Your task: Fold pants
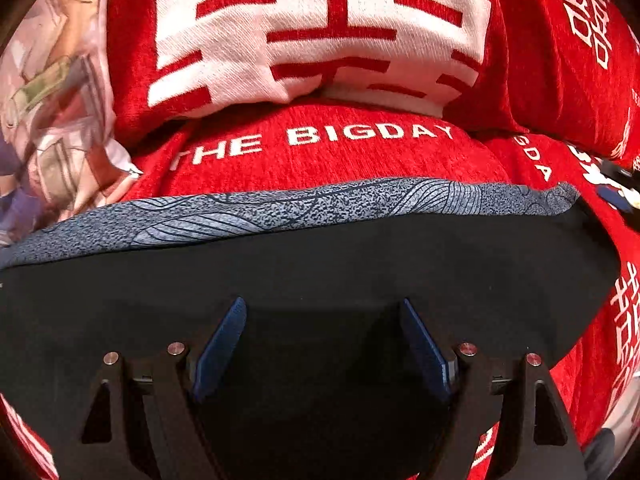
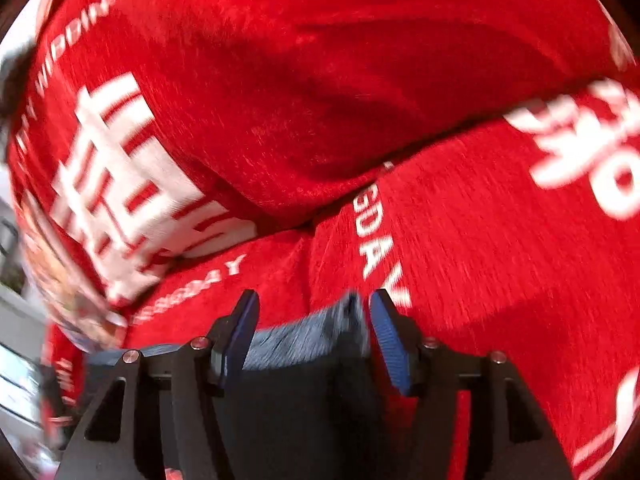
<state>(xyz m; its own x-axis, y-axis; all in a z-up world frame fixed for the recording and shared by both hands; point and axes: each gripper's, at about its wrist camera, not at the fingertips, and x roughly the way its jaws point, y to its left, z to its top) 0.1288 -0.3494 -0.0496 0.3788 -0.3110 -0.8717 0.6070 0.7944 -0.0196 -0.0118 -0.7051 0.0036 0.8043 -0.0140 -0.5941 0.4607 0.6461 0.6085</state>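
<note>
A red plush cover (image 1: 340, 160) printed with white lettering, "THE BIGDAY" among it, spreads ahead of both tools and carries the work; whether it covers a bed or a sofa cannot be told. A matching red cushion (image 1: 312, 32) with a large white character sits beyond the left tool, well past the garment. The black pants (image 1: 320, 264) lie flat on the cover directly under and ahead of the left tool (image 1: 322, 344), their grey patterned band (image 1: 280, 212) forming the far edge. That tool hangs over the dark cloth with its blue pads (image 1: 222, 344) standing wide, nothing pinched between them. In the blurred right wrist view, the right tool (image 2: 314, 336) has its pads set moderately apart, and a corner of the grey band (image 2: 304, 340) with dark cloth below sits between them, apparently not pressed by either pad. The step in hand looks like a fold just laid down, with both tools free of the cloth. The next move likely calls for finding a fresh edge of the pants, closing both tools on it evenly and carrying it across without dragging the layers beneath.
</note>
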